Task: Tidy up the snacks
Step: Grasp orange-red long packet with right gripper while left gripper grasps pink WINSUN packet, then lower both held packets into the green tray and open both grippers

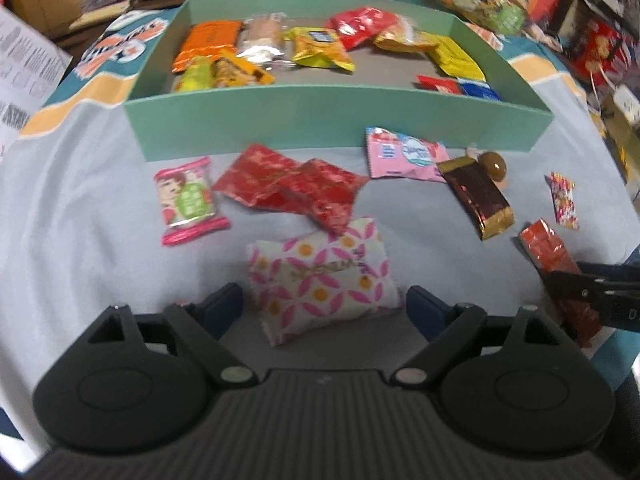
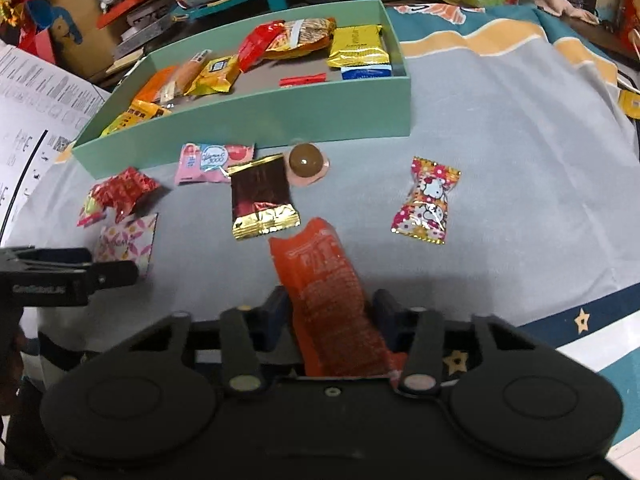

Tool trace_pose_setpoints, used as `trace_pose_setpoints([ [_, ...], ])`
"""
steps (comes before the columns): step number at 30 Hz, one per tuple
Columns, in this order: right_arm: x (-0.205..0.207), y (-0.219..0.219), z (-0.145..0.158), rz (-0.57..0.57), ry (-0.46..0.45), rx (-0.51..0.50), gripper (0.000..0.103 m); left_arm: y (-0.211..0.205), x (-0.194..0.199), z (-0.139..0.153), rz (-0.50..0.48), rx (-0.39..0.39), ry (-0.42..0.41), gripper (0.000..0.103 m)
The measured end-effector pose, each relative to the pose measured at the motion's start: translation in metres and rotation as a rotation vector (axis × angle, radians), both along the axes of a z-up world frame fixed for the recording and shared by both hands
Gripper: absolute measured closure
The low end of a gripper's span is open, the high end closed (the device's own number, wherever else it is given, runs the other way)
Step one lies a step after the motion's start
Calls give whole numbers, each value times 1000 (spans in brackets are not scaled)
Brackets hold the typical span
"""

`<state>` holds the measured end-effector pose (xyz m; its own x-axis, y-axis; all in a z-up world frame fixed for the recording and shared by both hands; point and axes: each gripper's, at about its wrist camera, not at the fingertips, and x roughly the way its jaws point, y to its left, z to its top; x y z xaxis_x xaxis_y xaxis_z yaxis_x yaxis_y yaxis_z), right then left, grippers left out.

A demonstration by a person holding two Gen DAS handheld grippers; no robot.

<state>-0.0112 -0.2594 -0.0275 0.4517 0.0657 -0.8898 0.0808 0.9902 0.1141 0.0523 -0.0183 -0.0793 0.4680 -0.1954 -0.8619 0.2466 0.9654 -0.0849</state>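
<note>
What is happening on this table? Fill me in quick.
A person is sorting loose snacks into the green box, with a handheld gripper in each hand. The right gripper has its fingers on either side of the orange packet, close against it. The left gripper stands open around the white packet with pink petals, not yet gripping. Several snacks already lie in the box; others, such as the brown and gold packet and the chocolate ball, still lie on the cloth.

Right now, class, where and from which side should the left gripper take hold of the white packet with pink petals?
Grip the white packet across its puffy middle, coming from above. It lies flat, tilted, between the open left gripper fingers; its thin crimped ends would likely slip.
</note>
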Motion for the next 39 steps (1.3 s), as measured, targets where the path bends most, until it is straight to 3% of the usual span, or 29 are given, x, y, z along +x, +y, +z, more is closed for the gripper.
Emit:
trace_pose_setpoints([
  [1,-1,1,1,6,-2,-9,66,-4,-1,0,-5,21,-13,27],
  [3,-3,0,3,0,0,-7,66,-8,-4,1,-13,55,-38,35],
  [5,-6,-7,4,-16,10,22,66,-5,-4,3,-8,41,-38,40],
  [6,-5,-9,2,-24,14,42,60,-2,-4,4,0,33,-35,42],
  [12,-14,-16,1,-18,15,81,50,15,-3,3,35,5,-17,42],
  [16,-19,2,-3,37,-18,-6,48,5,-3,1,26,47,-23,37],
  [17,-19,8,-4,61,-31,-38,50,2,-4,1,20,57,-31,39],
  [19,-19,20,-5,105,-49,-105,64,2,-7,4,20,41,-30,44],
  [20,-18,22,-3,114,-46,-96,72,3,-7,5,23,33,-29,44],
  [21,-16,20,-1,108,-33,-58,73,5,-8,6,27,27,-28,44],
  [29,-10,9,20,53,-62,47,73,20,-16,22,42,-47,-11,44],
  [39,24,3,55,44,-137,135,73,25,-9,63,48,-105,-93,44],
])
